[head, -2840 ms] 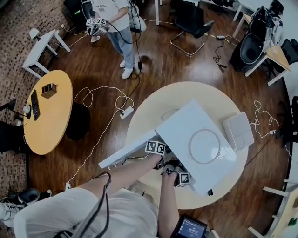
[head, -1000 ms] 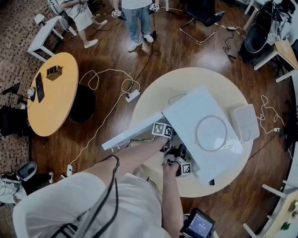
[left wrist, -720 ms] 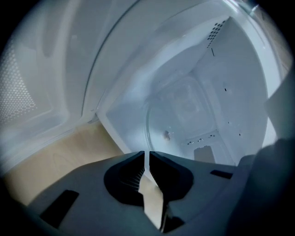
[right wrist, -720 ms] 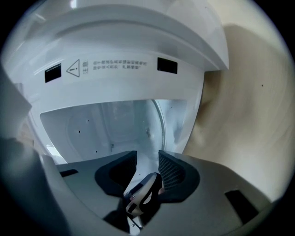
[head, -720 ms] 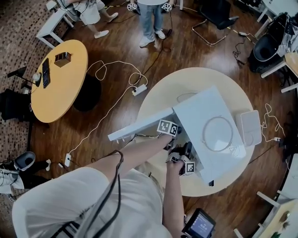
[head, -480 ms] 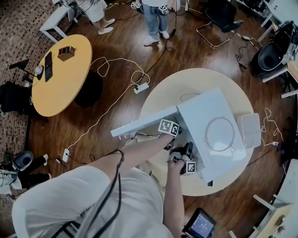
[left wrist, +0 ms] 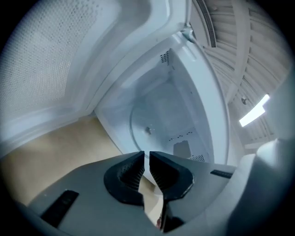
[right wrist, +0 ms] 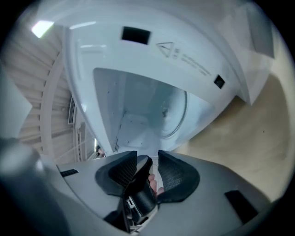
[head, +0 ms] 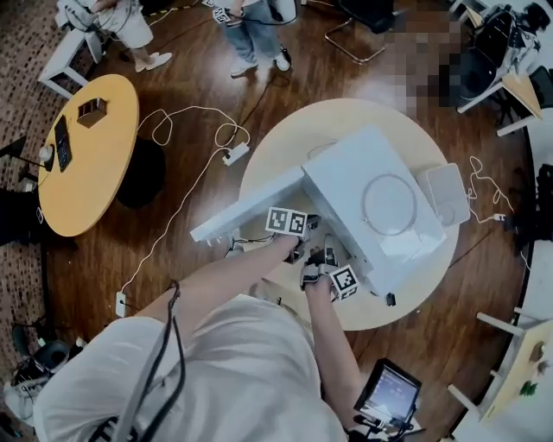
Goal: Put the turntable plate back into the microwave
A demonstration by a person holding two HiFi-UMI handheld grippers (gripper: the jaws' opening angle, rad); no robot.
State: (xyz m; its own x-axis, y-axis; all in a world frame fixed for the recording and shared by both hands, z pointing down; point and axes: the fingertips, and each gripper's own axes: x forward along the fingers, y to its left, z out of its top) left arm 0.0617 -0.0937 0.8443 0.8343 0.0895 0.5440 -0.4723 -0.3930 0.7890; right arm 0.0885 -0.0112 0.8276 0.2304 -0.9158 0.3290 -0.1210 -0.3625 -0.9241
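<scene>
The white microwave [head: 371, 186] stands on a round beige table [head: 285, 142] with its door [head: 246, 207] swung wide open. Both grippers hover just in front of the opening. My left gripper [head: 300, 235] [left wrist: 146, 159] is shut with nothing in it. My right gripper [head: 318, 257] [right wrist: 148, 161] is open, with only a dark handle part and a fingertip showing through the gap. A round disc outline with a small centre hub [left wrist: 148, 130] [right wrist: 177, 113] lies on the cavity floor. A clear round ring shape [head: 386, 205] rests on top of the microwave.
A flat white box [head: 445, 194] lies on the table right of the microwave. The mesh-windowed door [left wrist: 55, 60] fills the left of the left gripper view. A yellow round table [head: 86, 155], floor cables with a power strip [head: 233, 154], standing people [head: 255, 26] and a tablet [head: 389, 395] surround the table.
Both grippers have risen a little and eased back from the microwave opening, and the right one has rolled. The head view has shifted. The ring on top has stayed in place.
</scene>
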